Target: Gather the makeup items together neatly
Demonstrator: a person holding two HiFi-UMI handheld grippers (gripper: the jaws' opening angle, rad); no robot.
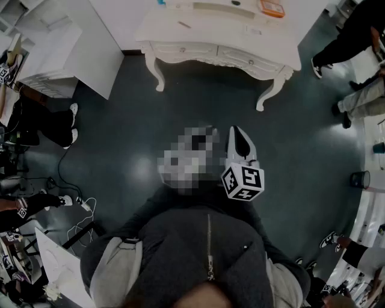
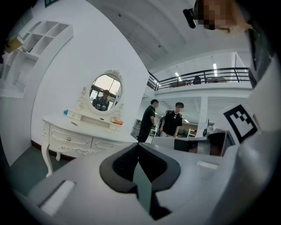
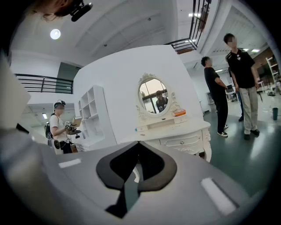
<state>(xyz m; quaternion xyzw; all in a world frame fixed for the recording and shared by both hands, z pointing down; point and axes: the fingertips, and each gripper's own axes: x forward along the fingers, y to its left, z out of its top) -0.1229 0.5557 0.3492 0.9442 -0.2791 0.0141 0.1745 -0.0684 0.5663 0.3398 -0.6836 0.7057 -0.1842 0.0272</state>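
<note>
The white dressing table [image 1: 180,37] stands across the dark floor, well ahead of both grippers. On it sit an orange item [image 1: 272,7], a thin stick [image 1: 183,24] and, in the left gripper view, a teal item [image 2: 66,112]. The orange item [image 3: 179,113] rests on the small shelf under the oval mirror [image 3: 154,97]. My right gripper [image 1: 239,131] is held up in front of my chest, shut and empty, pointing at the table. The left gripper [image 2: 138,145] is also shut with nothing in it; in the head view it is hidden.
Two people [image 2: 149,118] stand to the right of the table, also seen in the right gripper view [image 3: 239,79]. A white shelf unit [image 1: 66,54] is at the left, with another person [image 3: 59,127] near it. Cables [image 1: 78,210] lie on the floor at left.
</note>
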